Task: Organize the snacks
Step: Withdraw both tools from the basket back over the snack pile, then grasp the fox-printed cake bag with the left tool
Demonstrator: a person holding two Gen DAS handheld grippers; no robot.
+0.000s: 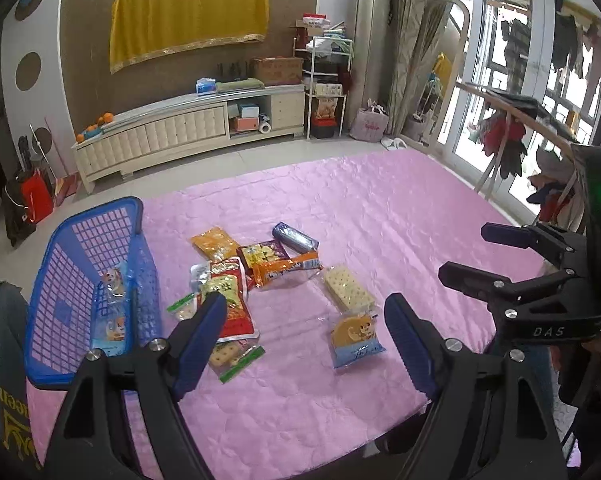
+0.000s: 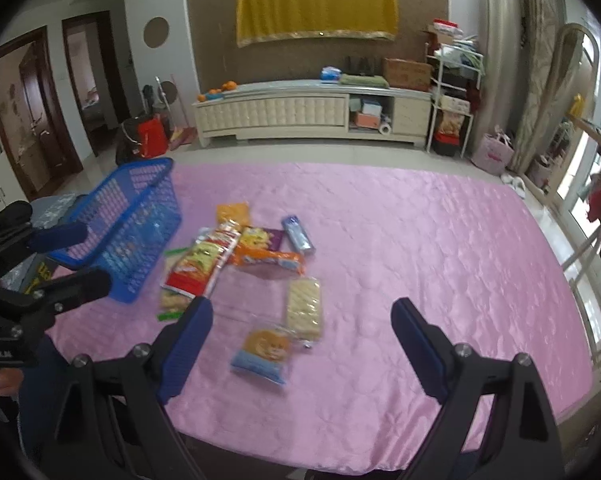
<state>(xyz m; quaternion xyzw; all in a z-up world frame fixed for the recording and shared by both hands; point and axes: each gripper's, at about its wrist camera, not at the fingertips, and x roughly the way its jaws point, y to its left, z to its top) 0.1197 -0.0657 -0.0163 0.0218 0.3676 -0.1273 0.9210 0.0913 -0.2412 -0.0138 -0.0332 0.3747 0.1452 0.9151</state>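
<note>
While the left gripper (image 1: 305, 310) and right gripper (image 2: 302, 316) hang wide open and empty, shiny snack packs (image 1: 256, 268) lie in a pile on the pink cloth (image 1: 400, 216) beside the blue basket (image 1: 80, 248).

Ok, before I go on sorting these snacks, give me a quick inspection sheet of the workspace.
Surface: pink quilted cover, wrinkled, otherwise bare to the right of the snacks.
Job's things: blue basket at the left edge, a few packets already inside; loose snack pile beside it; cracker pack and blue-and-orange packet lying apart, nearer.
Clutter: nothing seen on the cover.
Grippers: left gripper open, empty, above the pile; right gripper open, empty, above the blue-and-orange packet.
Cables: nothing seen.
Surroundings: low cabinet along the far wall, yellow cloth above, windows right.
</note>
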